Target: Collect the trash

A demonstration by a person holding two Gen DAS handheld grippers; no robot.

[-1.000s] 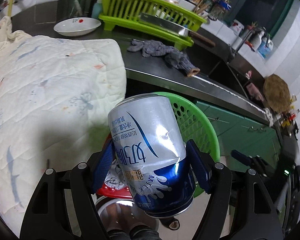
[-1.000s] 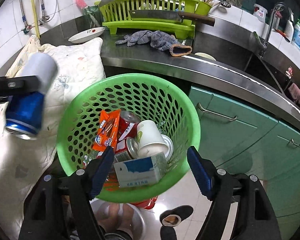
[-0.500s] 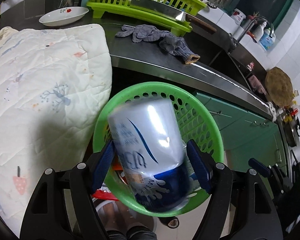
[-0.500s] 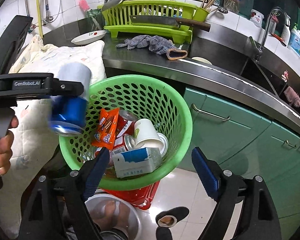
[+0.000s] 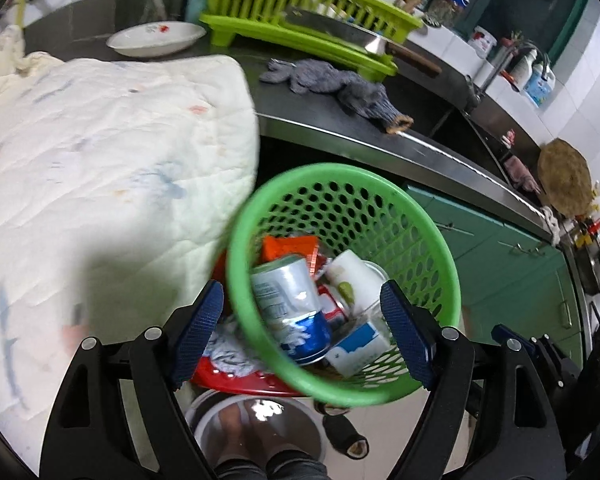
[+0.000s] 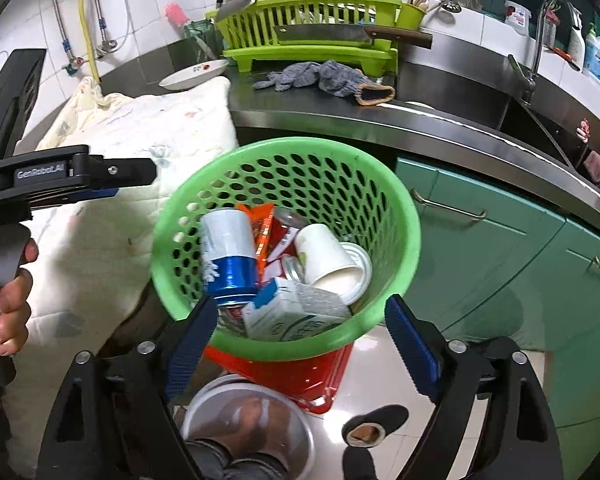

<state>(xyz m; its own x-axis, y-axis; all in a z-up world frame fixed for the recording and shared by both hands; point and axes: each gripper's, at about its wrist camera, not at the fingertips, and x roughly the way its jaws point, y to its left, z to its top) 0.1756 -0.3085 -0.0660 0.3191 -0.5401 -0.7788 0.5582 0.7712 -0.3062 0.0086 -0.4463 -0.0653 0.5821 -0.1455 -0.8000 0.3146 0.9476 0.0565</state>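
Milk can in the green basket

The milk can lay inside the green basket, left of a paper cup and a carton. The left gripper and the right gripper had just been opening; both stood wide and empty

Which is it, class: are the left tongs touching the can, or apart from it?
Apart. In the right wrist view the left tongs sit left of the basket, with the can inside it.
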